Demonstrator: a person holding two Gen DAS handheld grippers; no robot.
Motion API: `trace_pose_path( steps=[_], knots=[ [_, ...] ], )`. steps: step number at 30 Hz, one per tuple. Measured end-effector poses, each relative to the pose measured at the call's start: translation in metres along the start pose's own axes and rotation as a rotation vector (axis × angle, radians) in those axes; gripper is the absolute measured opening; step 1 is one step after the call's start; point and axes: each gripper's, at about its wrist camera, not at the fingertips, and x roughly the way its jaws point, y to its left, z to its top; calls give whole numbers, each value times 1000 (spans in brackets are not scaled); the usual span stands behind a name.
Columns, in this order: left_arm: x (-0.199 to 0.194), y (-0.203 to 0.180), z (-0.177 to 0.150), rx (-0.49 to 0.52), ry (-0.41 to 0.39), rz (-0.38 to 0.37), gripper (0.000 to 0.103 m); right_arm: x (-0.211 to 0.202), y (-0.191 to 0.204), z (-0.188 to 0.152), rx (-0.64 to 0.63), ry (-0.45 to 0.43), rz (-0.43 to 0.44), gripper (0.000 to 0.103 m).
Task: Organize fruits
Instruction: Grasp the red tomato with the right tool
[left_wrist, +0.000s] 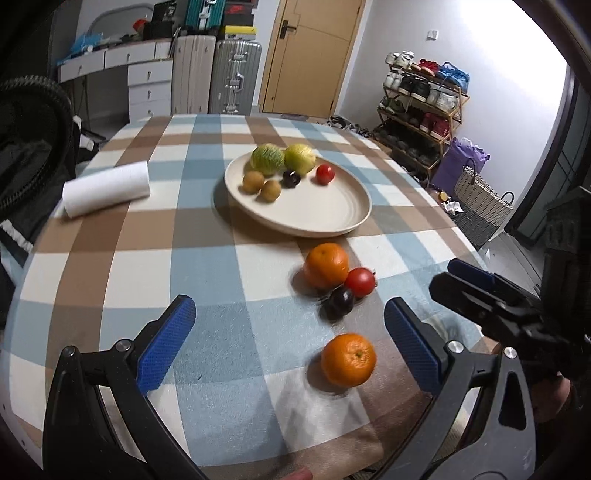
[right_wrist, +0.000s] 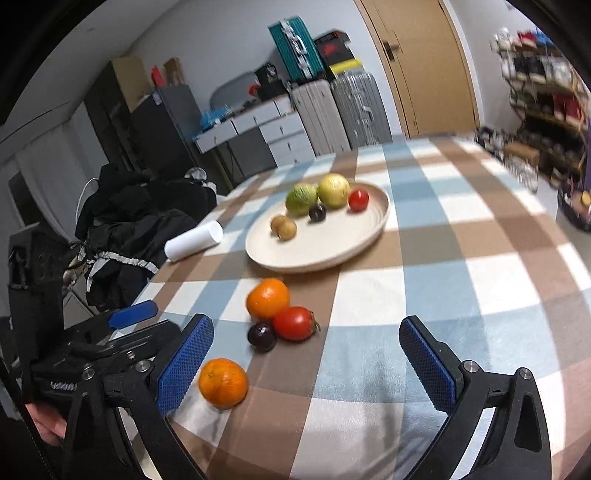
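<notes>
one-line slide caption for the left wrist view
Open left gripper over a checked tablecloth; two oranges, tomato and plum still off the fruit plate.

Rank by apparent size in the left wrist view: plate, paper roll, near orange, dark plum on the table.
1. plate
2. paper roll
3. near orange
4. dark plum
The orange lies closest to the camera, so it looks bigger than it would farther back; it still reads smaller than the roll.

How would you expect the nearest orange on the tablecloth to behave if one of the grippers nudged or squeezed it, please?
The nearest orange looks round and stands alone, so a nudge would probably roll it, though the fuzzy tablecloth may slow it. Its firm-looking peel should tolerate a gentle squeeze from the textured pads.
</notes>
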Motion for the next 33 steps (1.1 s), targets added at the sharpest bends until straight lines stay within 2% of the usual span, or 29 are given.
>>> trace_pose_path(
  steps=[7,9,12,17,18,22,23,24,31,33],
  knots=[
    [18,16,-2,-38,36,-5,102,30,-12,3,93,86,61,100],
    [22,19,-1,-46,45,-7,102,36,-12,5,94,102,73,91],
    [28,23,-1,-57,52,-18,102,46,-11,7,93,135,76,82],
    [36,29,1,-73,66,-23,102,54,-9,10,99,159,92,74],
    [38,30,1,-74,70,-25,102,55,-8,10,99,164,94,67],
    [44,34,-1,-82,83,-30,102,59,-6,10,95,182,100,55],
    [45,35,-1,-85,87,-31,102,59,-6,10,97,186,106,50],
    [46,36,-1,-90,89,-31,102,60,-6,9,103,190,115,40],
    [46,38,2,-93,82,-30,102,58,-6,8,94,178,92,32],
    [45,39,3,-93,80,-27,102,55,-9,8,104,163,92,27]
  ],
)
